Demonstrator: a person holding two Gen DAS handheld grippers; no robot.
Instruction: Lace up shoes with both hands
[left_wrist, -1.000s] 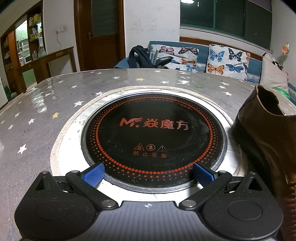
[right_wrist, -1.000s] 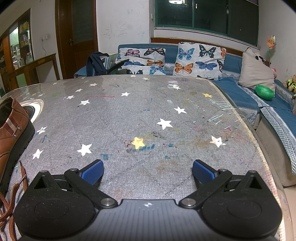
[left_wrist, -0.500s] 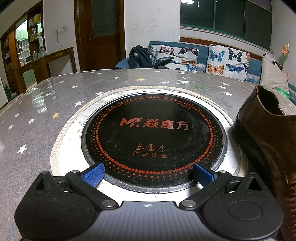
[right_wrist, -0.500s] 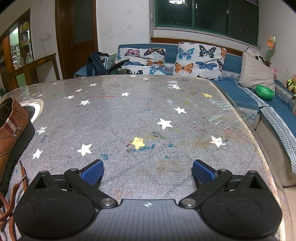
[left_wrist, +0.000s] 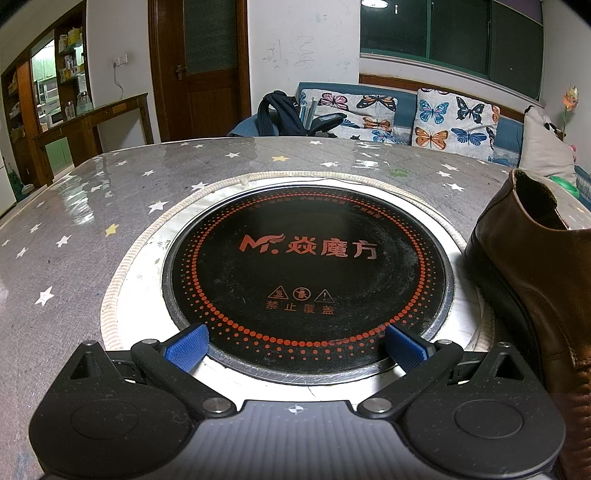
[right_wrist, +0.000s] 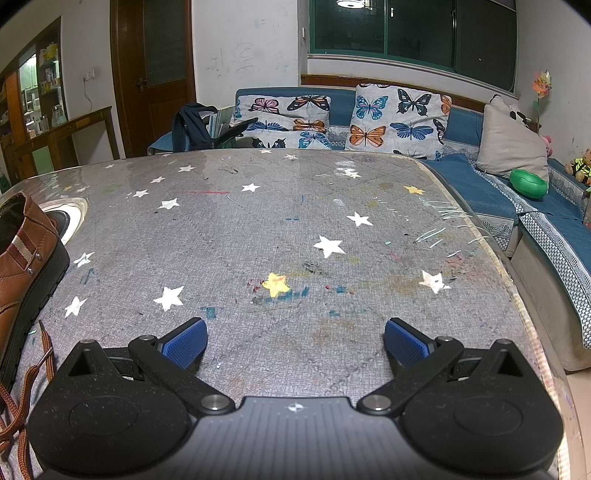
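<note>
Left gripper (left_wrist: 295, 345) sits low at six o'clock of its view, blue pads (left_wrist: 186, 347) spread wide, nothing between them. Dead ahead, at twelve o'clock from the fingers, lies the round black cooktop (left_wrist: 306, 266) with its ring of orange dots, set into the star-patterned table (left_wrist: 74, 236). Swing to three o'clock and there's the brown leather shoe (left_wrist: 535, 266), heel end up the frame, sole resting at the cooktop's pale rim, well clear of the gripper's right pad.

Over to the right wrist view: the same shoe (right_wrist: 26, 266) shows at nine o'clock, striped tab and rivets on its side, dark sole on the table. Below it, at about eight o'clock, the brown shoelace (right_wrist: 22, 395) trails loose across the tabletop beside the gripper's body. The right gripper (right_wrist: 295, 343) is spread wide too, fingers released, only bare scuffed table ahead of them. A butterfly-cushioned sofa (right_wrist: 369, 118) lines the far wall.
</note>
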